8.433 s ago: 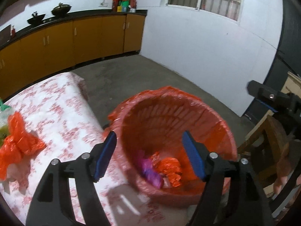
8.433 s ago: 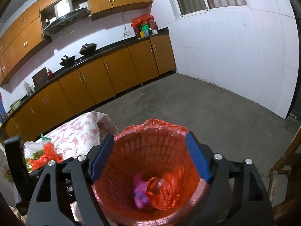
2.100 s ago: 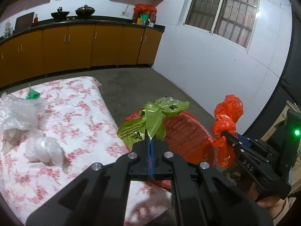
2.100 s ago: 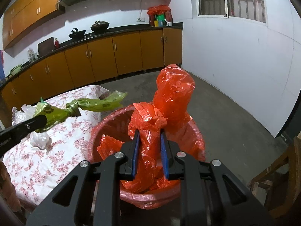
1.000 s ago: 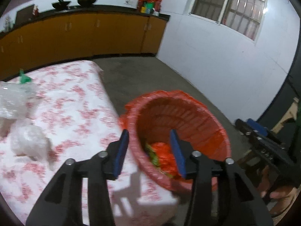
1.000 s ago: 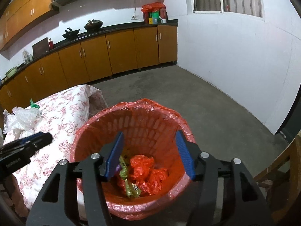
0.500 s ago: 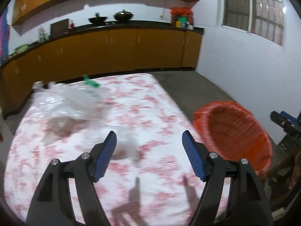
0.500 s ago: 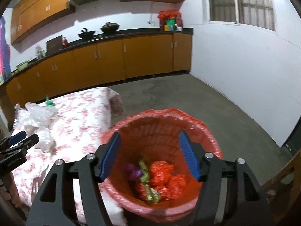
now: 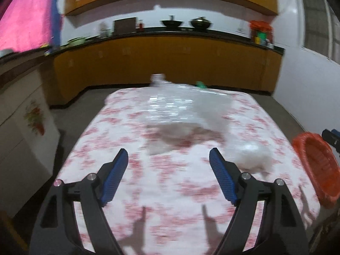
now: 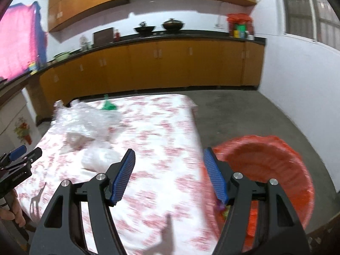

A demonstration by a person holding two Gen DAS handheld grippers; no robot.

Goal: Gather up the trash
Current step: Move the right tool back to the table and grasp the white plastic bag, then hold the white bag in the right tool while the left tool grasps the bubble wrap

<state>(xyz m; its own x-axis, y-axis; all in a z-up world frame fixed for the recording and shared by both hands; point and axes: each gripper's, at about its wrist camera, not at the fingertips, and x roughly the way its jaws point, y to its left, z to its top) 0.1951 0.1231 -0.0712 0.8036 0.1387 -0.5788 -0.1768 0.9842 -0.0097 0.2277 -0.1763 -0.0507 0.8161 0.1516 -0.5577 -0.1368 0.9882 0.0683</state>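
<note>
1. Left wrist view: the left gripper [image 9: 169, 174] is seen spread wide over the table [image 9: 170, 195], with nothing held between its blue pads [image 9: 114, 176].
2. A big clear bag [image 9: 180, 110] is seen straight ahead of the left gripper, well beyond the fingertips, lying on the floral cloth; its outline is blurred.
3. A small clear bag [image 9: 248, 153] is found just ahead and to the right of the left gripper's right finger, resting on the table.
4. A green scrap [image 9: 200, 84] is seen at the far table edge, beyond the big clear bag.
5. The bin [image 9: 316, 165] is placed far to the right of the left gripper, beside the table's right edge.
6. In the right wrist view, the right gripper [image 10: 169, 175] is likewise spread wide and nothing is gripped.
7. The bin [image 10: 265, 163] is seen ahead and to the right of the right gripper, partly hidden behind its right finger; red trash [image 10: 251, 214] is glimpsed inside, though details are blurred.
8. The small clear bag [image 10: 98, 158] is found just ahead and to the left of the right gripper's left finger, with the big clear bag [image 10: 85, 121] farther beyond it and the green scrap [image 10: 108, 105] past that.
9. The left gripper [image 10: 21, 154] is visible at the far left of the right view, over the table's near-left edge.
</note>
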